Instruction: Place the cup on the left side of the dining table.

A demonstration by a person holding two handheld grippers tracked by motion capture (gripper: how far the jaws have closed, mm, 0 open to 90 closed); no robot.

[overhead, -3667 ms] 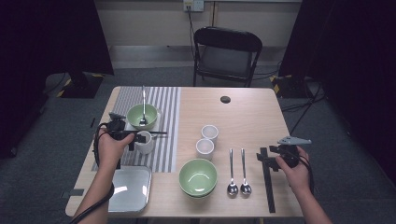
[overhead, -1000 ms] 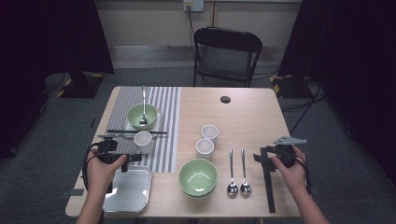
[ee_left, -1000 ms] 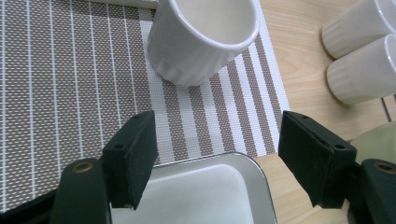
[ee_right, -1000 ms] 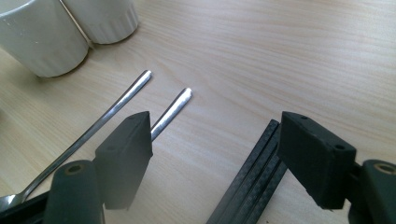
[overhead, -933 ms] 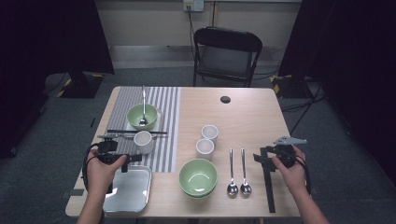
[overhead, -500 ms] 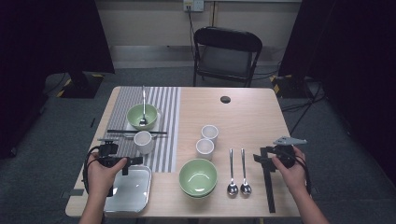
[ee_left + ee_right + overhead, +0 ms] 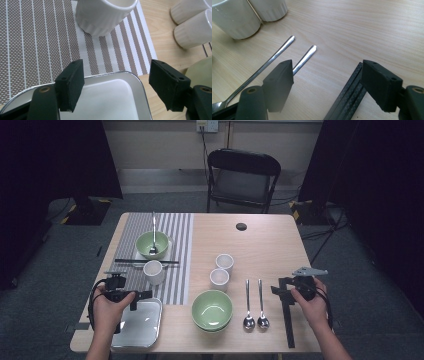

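Jaws of left gripper [image 7: 113, 86] are held wide over metal tray [image 7: 110, 100] rim at table's near-left corner, nothing gripped; tray pickup judged next, lowering and closing needed. Right gripper [image 7: 328, 82] likewise wide, idle beside chopsticks [image 7: 347, 97].

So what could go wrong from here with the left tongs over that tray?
The left tongs hang open above the tray, whose rim lies on the placemat; a grab could drag the mat. The cup stands just beyond the tray and might get knocked. The right tongs sit between spoons and chopsticks, so they could nudge either.
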